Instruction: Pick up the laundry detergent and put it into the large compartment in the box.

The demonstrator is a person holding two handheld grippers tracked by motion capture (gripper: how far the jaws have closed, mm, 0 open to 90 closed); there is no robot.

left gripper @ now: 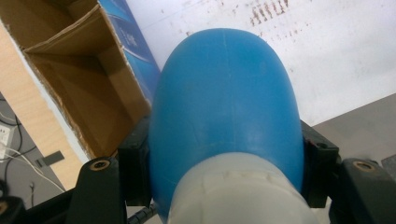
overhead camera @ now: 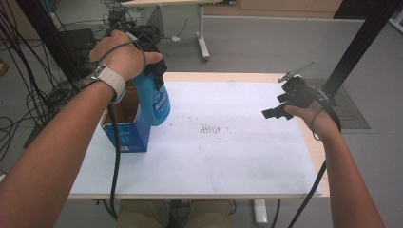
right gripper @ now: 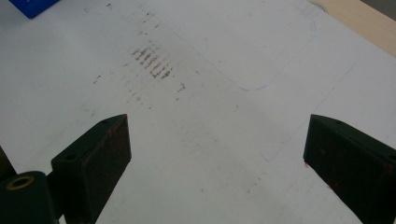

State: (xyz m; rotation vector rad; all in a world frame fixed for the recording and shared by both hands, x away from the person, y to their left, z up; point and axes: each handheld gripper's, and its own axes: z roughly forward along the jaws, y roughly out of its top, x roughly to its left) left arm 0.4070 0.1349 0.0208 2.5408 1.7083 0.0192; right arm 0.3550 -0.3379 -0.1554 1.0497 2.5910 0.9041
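Above the box (overhead camera: 124, 124), the left tool (overhead camera: 151, 71), half hidden, clenches the blue bottle (overhead camera: 154, 99).

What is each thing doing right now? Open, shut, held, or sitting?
Blue bottle: held in the air, above the table beside the box.
Cardboard box: open on top, sitting on the table.
Left claw: shut on the blue bottle.
Right claw: open, holding nothing, above the table.

White-covered table (overhead camera: 228, 161) with a bare wooden edge at the far and right sides. Open blue cardboard box (overhead camera: 124, 124) standing on it below and just beside the left gripper (overhead camera: 154, 71). Patch of reddish-brown marks (overhead camera: 211, 129) between both grippers, ahead of the right gripper (right gripper: 217, 140).
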